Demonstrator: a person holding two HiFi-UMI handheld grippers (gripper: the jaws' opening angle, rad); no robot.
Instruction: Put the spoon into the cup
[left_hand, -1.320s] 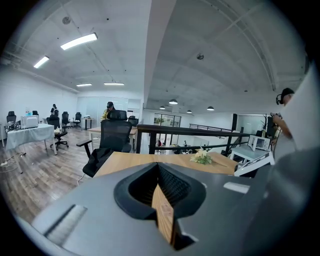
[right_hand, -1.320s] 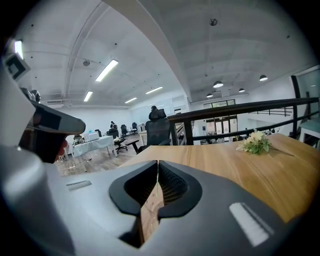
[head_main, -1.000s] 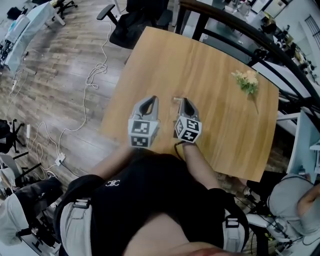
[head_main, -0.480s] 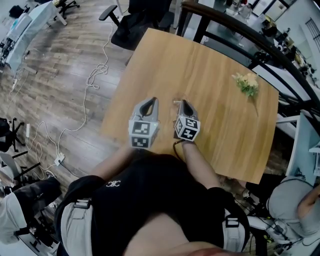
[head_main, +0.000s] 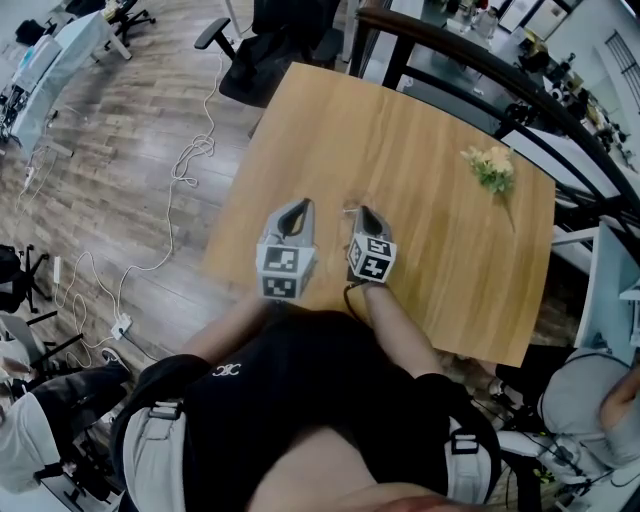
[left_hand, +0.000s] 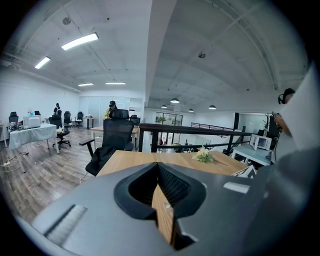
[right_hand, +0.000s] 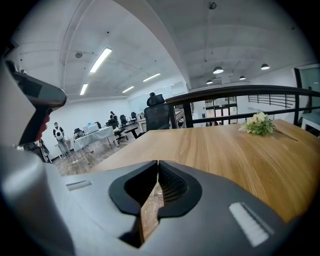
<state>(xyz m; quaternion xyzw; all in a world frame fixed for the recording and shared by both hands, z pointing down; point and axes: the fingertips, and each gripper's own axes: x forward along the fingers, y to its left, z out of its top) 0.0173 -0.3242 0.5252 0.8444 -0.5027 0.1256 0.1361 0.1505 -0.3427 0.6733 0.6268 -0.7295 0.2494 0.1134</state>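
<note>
My left gripper (head_main: 299, 204) and right gripper (head_main: 363, 210) hover side by side over the near left part of the wooden table (head_main: 420, 130). In the left gripper view the left gripper (left_hand: 158, 165) has its jaws shut tip to tip with only table wood behind them. The right gripper (right_hand: 158, 162) is shut too. Through the gap below its tips shows a small clear glassy thing (right_hand: 155, 193) on the table, perhaps the cup. In the head view it is a pale speck (head_main: 352, 204) beside the right tips. No spoon shows in any view.
A small bunch of flowers (head_main: 492, 166) lies at the table's far right. A black railing (head_main: 470, 60) runs behind the table and a black office chair (head_main: 265, 45) stands at its far edge. Cables (head_main: 190, 150) trail on the floor at left.
My right gripper has sunk a little toward the table. The left gripper has kept still. Both stay shut.
</note>
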